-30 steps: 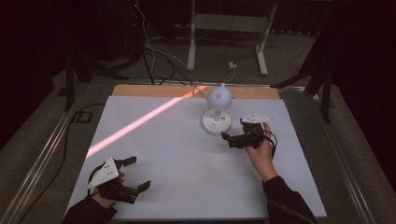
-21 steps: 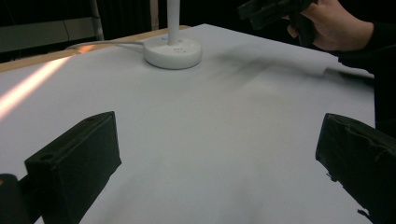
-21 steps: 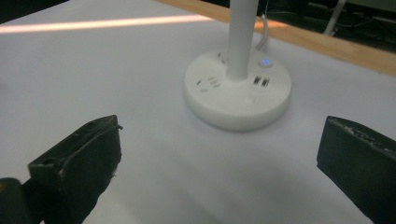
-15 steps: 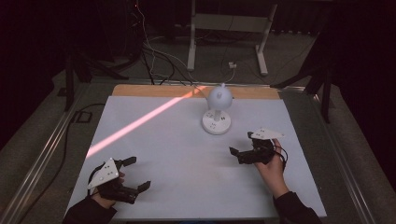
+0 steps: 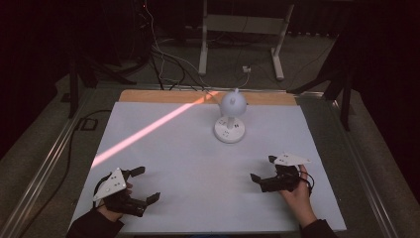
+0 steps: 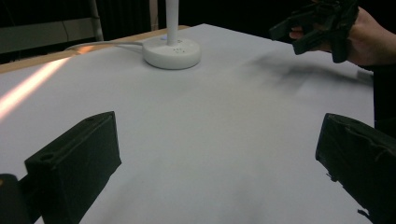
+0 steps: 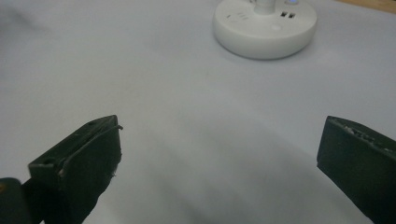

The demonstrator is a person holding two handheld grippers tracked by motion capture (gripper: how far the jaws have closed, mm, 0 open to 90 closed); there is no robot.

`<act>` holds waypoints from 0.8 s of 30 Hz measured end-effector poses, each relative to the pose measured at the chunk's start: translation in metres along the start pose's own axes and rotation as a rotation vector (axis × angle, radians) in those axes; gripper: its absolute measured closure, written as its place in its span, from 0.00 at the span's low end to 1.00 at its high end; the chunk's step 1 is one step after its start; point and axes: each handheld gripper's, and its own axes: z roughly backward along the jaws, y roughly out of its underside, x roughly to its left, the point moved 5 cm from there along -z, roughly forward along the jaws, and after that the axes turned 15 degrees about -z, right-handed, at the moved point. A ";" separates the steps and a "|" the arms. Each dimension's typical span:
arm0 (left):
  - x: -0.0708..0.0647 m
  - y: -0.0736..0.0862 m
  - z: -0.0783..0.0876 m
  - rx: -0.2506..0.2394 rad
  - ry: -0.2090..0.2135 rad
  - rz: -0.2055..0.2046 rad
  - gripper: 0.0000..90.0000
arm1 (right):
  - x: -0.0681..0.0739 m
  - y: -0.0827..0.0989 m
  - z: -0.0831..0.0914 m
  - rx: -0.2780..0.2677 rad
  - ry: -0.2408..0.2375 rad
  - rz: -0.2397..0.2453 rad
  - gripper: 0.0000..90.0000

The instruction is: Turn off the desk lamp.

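A small white desk lamp [image 5: 230, 116] with a round base and a ball-shaped head stands upright near the back middle of the white table [image 5: 198, 163]. Its base shows in the left gripper view [image 6: 172, 51] and in the right gripper view [image 7: 265, 25]. My left gripper [image 5: 143, 184] rests at the table's front left, open, nothing between its jaws. My right gripper [image 5: 263, 168] hovers at the front right, open and empty, well short of the lamp. The left gripper view also catches the right gripper [image 6: 315, 25] in a hand at its top right.
A pink-orange streak of light [image 5: 148, 131] crosses the table's back left. A wooden strip [image 5: 148, 96] edges the table's far side. Behind it, cables [image 5: 163, 59] and a white metal stand [image 5: 242, 29] sit on the dark floor. Dark poles [image 5: 344, 74] stand to either side.
My right gripper has pulled back from beside the lamp's base toward the front right of the table. The left gripper has stayed put.
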 end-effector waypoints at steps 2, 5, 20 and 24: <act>0.000 0.000 0.000 0.000 -0.001 -0.001 0.01 | -0.002 0.006 0.003 0.011 0.005 0.008 0.00; 0.000 0.000 -0.001 0.001 0.000 0.001 0.01 | -0.006 0.013 0.010 0.019 0.013 0.000 0.00; -0.001 0.001 -0.002 0.007 0.000 -0.002 0.01 | -0.022 0.039 0.038 0.063 0.062 -0.063 0.00; 0.000 0.001 -0.002 0.010 0.000 -0.003 0.01 | -0.021 0.040 0.032 0.095 0.048 -0.051 0.00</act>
